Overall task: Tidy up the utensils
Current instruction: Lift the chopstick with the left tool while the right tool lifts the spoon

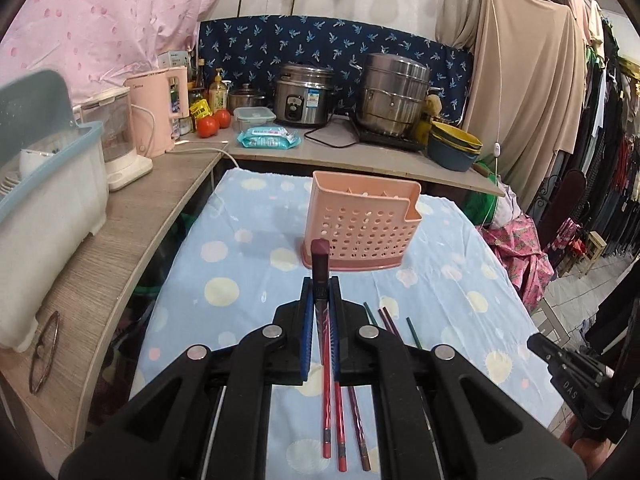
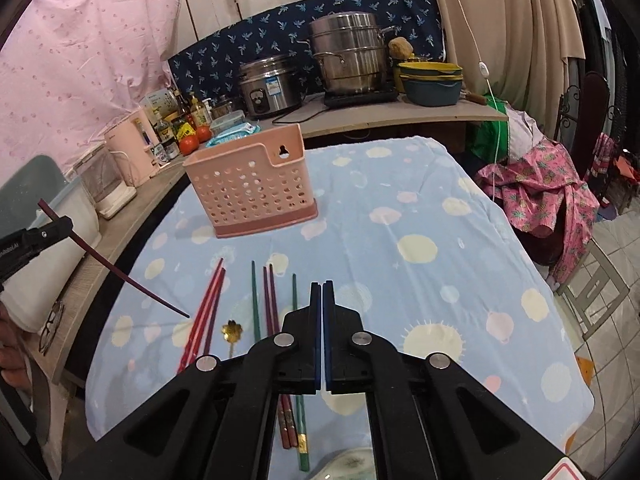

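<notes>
holder (image 2: 256, 184): matt perforated plastic | tablecloth (image 2: 420, 216): soft cloth | steamer pot (image 1: 394, 94): shiny metal

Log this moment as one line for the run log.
left gripper: shut on dark chopstick, lifted | right gripper: shut, empty | holder: upright | other chopsticks, spoon: on cloth

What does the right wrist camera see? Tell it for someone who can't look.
The shut, empty right gripper hangs over a dotted blue tablecloth where chopsticks and a gold spoon lie. Behind stands a pink utensil basket; at left, the left gripper holds one dark chopstick.
</notes>
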Demonstrator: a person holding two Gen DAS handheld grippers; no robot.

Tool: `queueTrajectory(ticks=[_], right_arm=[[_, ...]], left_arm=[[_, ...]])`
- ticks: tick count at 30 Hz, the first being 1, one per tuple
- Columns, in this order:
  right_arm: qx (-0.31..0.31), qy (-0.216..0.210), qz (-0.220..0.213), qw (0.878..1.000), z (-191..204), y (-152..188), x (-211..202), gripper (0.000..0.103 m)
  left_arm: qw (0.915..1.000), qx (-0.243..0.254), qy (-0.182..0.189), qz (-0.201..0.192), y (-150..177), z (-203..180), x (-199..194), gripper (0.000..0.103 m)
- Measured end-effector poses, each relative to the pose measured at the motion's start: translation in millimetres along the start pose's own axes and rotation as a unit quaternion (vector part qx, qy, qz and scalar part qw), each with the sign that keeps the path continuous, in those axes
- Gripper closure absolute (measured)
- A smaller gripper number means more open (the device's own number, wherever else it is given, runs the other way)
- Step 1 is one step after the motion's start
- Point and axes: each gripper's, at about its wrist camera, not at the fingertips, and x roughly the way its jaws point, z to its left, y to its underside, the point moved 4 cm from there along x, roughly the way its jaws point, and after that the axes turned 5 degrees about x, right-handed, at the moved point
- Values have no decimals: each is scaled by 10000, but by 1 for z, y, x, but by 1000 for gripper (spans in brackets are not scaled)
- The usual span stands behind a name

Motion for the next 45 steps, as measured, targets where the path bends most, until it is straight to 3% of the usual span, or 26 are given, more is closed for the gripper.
queueTrajectory(ticks=[1, 3, 4, 10, 14, 20, 25, 31, 39, 45], right_arm=[[47, 50, 111, 9999, -5, 8, 1, 90], [273, 50, 342, 9990, -16, 27, 2, 71], [388, 26, 494, 9980, -21, 38, 2, 68], [499, 107, 1332, 9898, -24, 112, 0, 67], [377, 94, 1587, 9866, -16, 141, -3, 67], [91, -23, 1524, 9883, 1, 149, -11, 67], [-84, -126, 1753, 9844, 12, 164, -1, 67], [-60, -42, 1735, 9848, 9, 166, 9, 68], [157, 80, 1682, 9856, -9, 160, 8, 90], [262, 119, 1587, 9869, -24, 163, 6, 92]], left_arm=[[10000, -19, 3, 49, 5, 0, 1, 96], [9999, -51, 24, 128, 13, 1, 2, 96], [9999, -37, -15, 113, 17, 1, 0, 96], [9998, -78, 18, 164, 33, -3, -15, 96], [9997, -58, 56, 227, 41, -9, -22, 96], [9995, -7, 87, 294, 51, -18, -25, 95], [9994, 4, 98, 334, 54, -21, -26, 95], [9993, 26, 104, 366, 57, -24, -25, 95], [9992, 24, 106, 372, 58, -25, -26, 94], [9992, 0, 114, 383, 60, -25, -26, 94]])
